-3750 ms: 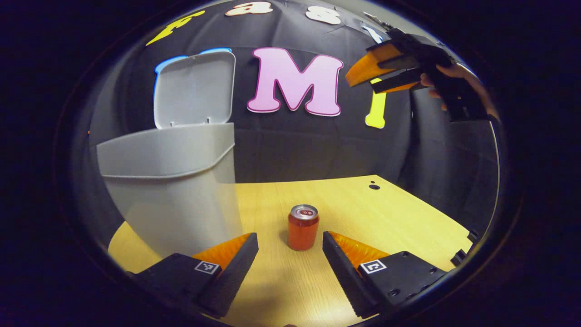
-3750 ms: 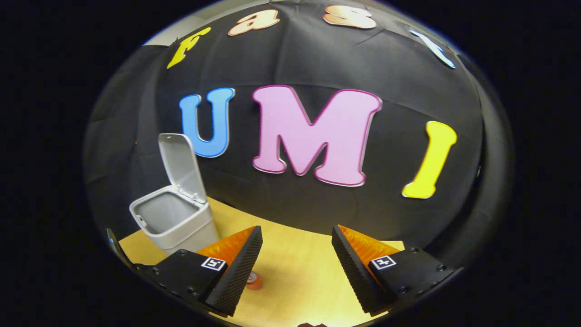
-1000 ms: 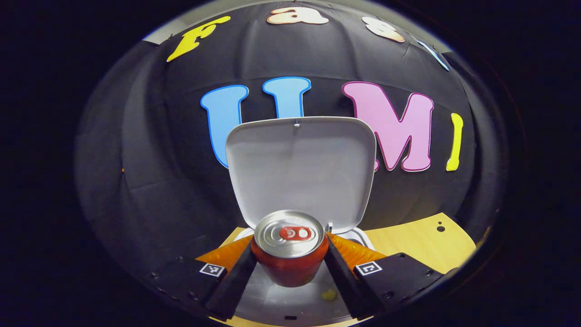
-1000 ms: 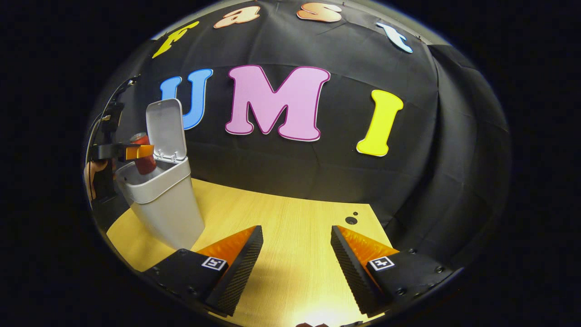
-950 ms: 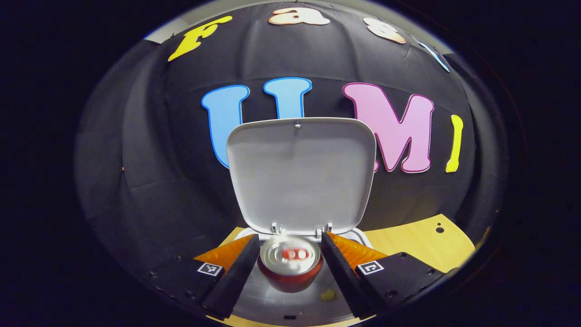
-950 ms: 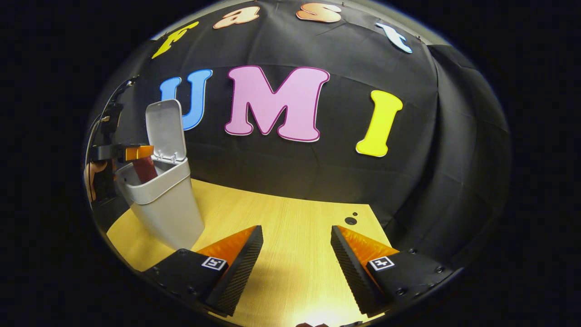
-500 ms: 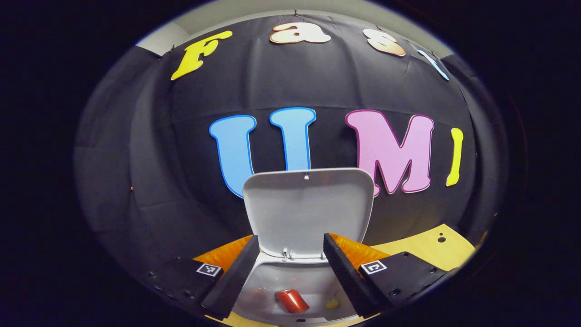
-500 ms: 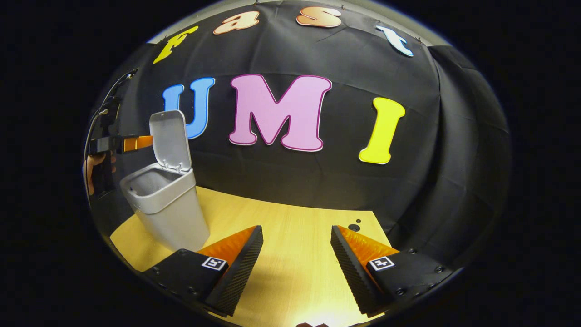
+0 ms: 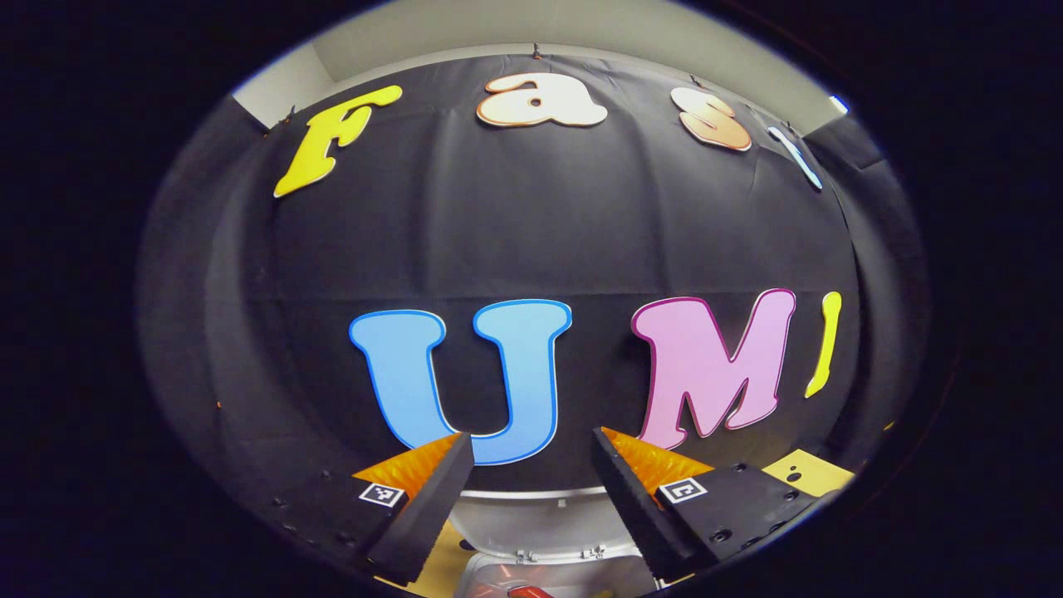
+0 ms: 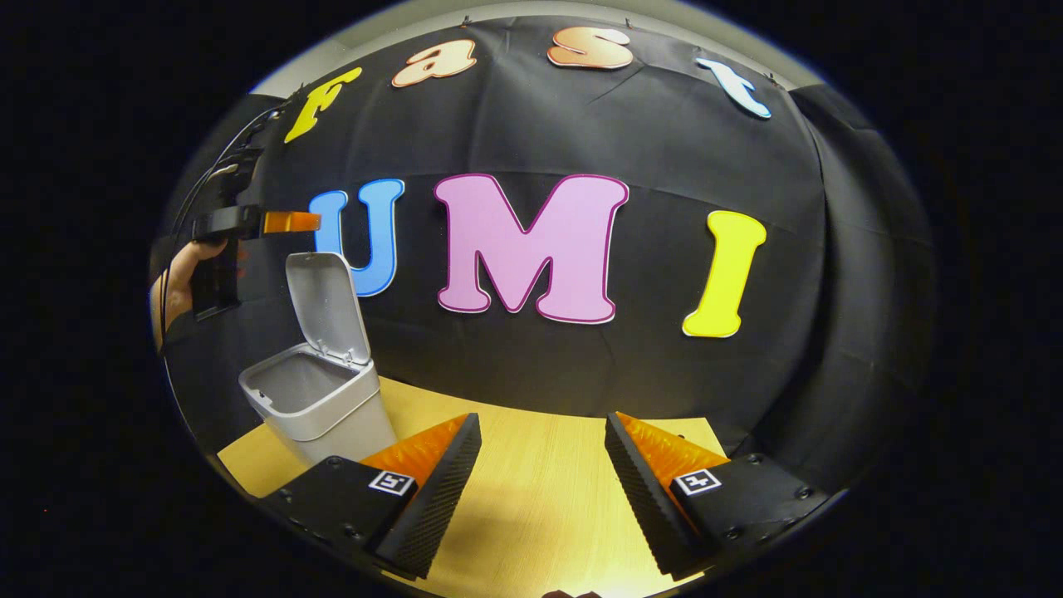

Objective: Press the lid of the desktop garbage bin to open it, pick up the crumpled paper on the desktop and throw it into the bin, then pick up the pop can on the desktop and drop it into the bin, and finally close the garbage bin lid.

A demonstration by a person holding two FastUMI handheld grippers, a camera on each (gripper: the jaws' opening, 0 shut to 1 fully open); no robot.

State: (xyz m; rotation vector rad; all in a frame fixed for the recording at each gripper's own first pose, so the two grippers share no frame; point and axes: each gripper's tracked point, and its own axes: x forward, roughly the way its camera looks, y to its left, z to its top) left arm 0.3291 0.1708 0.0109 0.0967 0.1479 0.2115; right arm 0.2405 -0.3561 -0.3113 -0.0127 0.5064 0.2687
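The closing of the lid is judged to be the step in hand. In the left gripper view the left claw (image 9: 531, 465) is held above the bin (image 9: 540, 573), with its fingers set well apart and nothing between them. Just below and between the fingertips, the top edge of the raised lid (image 9: 531, 507) is seen, and lower down a sliver of red is made out inside the bin, taken to be the pop can (image 9: 519, 591) (little of it shows). The crumpled paper cannot be made out.

In the right gripper view the right claw (image 10: 540, 473) is held over the desk (image 10: 540, 498), wide open and empty. The bin stands far off to its left with the lid upright, and the left claw is seen above that lid, apart from it.

For the next move, the left claw would need to be brought onto the lid from behind or above and the lid pushed forward and down until it latches.

No brand or label can be read; square printed markers are carried on the claw bodies, but nothing legible is offered by them.
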